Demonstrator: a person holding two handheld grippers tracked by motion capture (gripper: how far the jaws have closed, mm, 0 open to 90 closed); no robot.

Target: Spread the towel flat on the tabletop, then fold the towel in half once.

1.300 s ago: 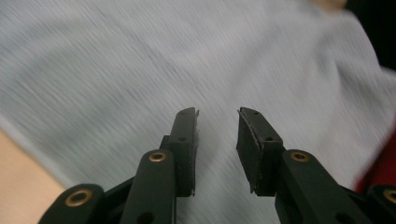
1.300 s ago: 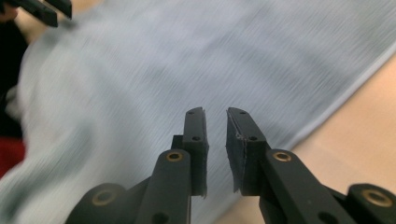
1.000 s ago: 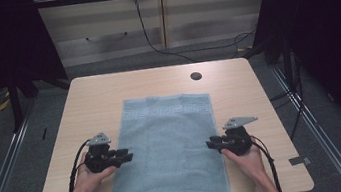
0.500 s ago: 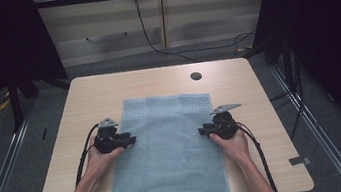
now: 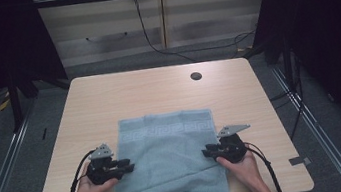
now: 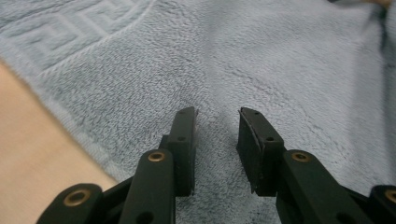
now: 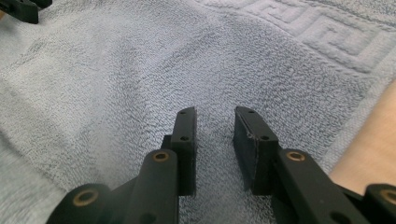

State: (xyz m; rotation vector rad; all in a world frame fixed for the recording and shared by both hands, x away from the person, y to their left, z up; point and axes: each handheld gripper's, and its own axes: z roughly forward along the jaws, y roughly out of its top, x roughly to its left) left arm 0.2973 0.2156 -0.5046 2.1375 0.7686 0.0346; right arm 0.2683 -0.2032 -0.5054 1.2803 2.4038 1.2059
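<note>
Both tools [image 5: 127, 166] [image 5: 206, 150] nearer, towel [image 5: 168, 167] between.

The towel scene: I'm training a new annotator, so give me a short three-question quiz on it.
1. True or false: the light blue towel hangs over the table's near edge.
2. Which is nearer the towel's patterned band: the table's far edge or its near edge?
3. Multiple choice: the left gripper and right gripper stand A) open over the towel, one at each long edge; B) both clamped on one corner; C) off the towel entirely.

Key: 1 true; 2 far edge; 3 A.
</note>
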